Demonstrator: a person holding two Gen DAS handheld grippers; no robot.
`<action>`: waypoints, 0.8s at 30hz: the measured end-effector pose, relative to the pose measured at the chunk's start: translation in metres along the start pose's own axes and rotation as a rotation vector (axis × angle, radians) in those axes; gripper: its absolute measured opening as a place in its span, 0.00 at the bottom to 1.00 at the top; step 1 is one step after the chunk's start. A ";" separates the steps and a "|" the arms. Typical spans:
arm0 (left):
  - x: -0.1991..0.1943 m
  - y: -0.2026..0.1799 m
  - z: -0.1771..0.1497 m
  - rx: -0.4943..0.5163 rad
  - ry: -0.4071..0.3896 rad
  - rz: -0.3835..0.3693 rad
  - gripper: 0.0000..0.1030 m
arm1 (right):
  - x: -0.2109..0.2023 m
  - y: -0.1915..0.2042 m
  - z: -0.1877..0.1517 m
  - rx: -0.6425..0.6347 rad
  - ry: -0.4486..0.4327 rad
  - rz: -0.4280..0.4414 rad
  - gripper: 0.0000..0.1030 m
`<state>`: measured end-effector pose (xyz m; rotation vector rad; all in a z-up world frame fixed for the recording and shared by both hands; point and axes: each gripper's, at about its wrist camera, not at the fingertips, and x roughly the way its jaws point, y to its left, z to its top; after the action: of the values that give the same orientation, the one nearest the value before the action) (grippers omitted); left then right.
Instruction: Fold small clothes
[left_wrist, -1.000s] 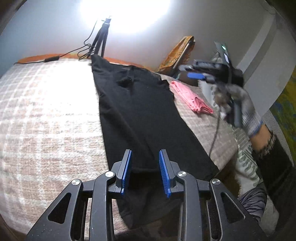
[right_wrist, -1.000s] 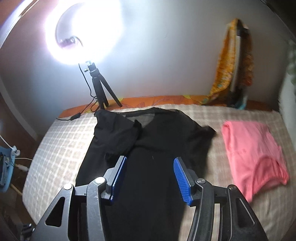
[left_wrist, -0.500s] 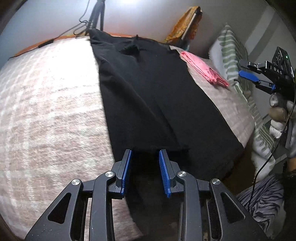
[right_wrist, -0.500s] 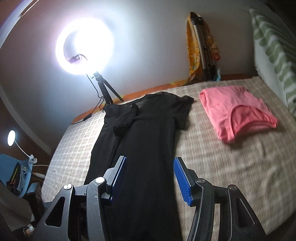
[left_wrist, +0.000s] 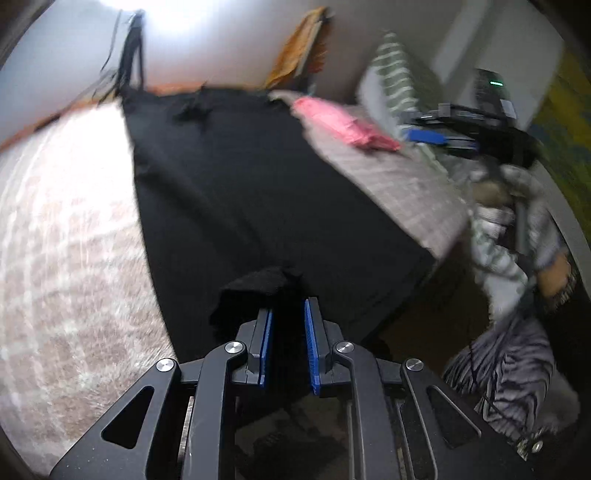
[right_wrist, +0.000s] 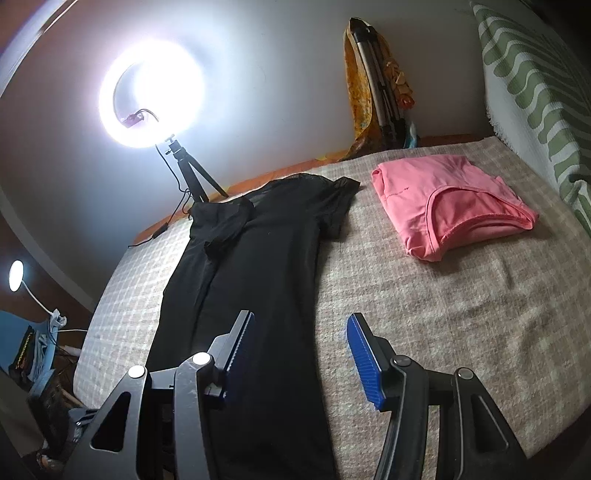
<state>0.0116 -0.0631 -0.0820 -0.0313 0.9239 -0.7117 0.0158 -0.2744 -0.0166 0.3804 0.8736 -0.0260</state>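
While left gripper (left_wrist: 286, 338) closes on limp black garment (left_wrist: 240, 184) (bunched hem), right gripper (right_wrist: 295, 350) gapes empty.

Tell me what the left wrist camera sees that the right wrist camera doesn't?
Only the left wrist view shows the right hand-held gripper and the gloved hand holding it. It also shows the left hand-held gripper closing, with the black hem bunched between its jaws. Only the right wrist view shows the whole ring light and a small lamp. Both show the black shirt, the pink shirt and the bed.
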 end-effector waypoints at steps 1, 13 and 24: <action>-0.005 -0.005 0.002 0.026 -0.021 0.013 0.17 | 0.000 0.001 0.001 -0.002 -0.002 0.000 0.54; 0.021 0.032 0.009 -0.162 0.033 -0.045 0.45 | 0.005 0.007 0.002 -0.019 0.005 0.017 0.54; 0.012 -0.001 0.015 0.021 0.005 0.017 0.44 | 0.003 -0.002 0.002 0.001 0.007 0.012 0.54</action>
<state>0.0266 -0.0750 -0.0806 -0.0031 0.9208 -0.7061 0.0192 -0.2770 -0.0186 0.3873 0.8777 -0.0139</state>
